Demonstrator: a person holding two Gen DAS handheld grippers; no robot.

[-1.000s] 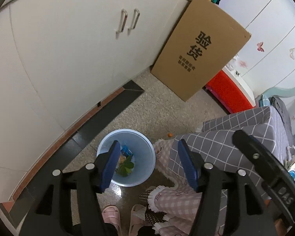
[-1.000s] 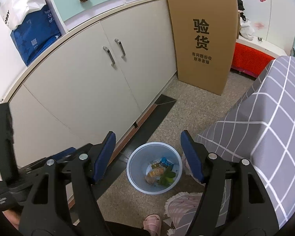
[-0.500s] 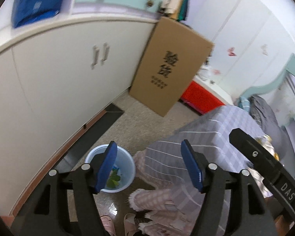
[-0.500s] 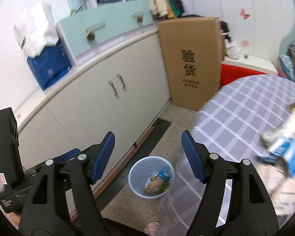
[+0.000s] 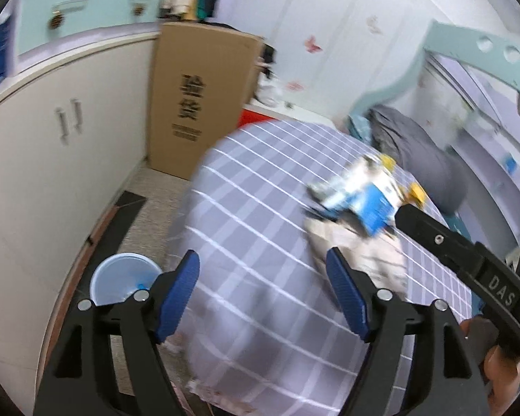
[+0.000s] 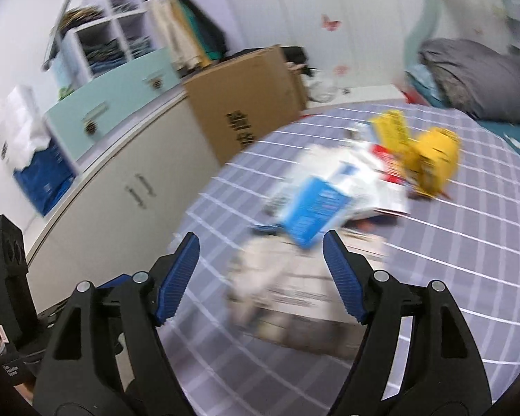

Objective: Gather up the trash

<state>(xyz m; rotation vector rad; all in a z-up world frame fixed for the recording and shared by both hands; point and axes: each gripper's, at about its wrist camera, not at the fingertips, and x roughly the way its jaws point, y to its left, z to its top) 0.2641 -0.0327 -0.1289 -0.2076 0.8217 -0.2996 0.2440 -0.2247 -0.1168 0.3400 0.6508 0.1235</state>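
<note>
A pile of trash lies on the grey checked table (image 6: 468, 242): a blue and white packet (image 6: 315, 208), yellow wrappers (image 6: 430, 159) and a crumpled beige bag (image 6: 287, 287). The pile also shows in the left wrist view (image 5: 360, 201), blurred. My right gripper (image 6: 261, 277) is open and empty, just short of the beige bag. My left gripper (image 5: 263, 287) is open and empty over the table's edge (image 5: 225, 242). A light blue bin (image 5: 121, 280) stands on the floor at lower left.
White cabinets (image 5: 52, 145) run along the left. A tall cardboard box (image 5: 197, 100) leans by them. A grey pillow (image 6: 478, 76) lies on a bed beyond the table. The right gripper's body (image 5: 468, 253) crosses the left wrist view.
Both grippers have swung up and right, from looking down at the bin on the floor to facing the table top and the trash pile. Both stay open.
</note>
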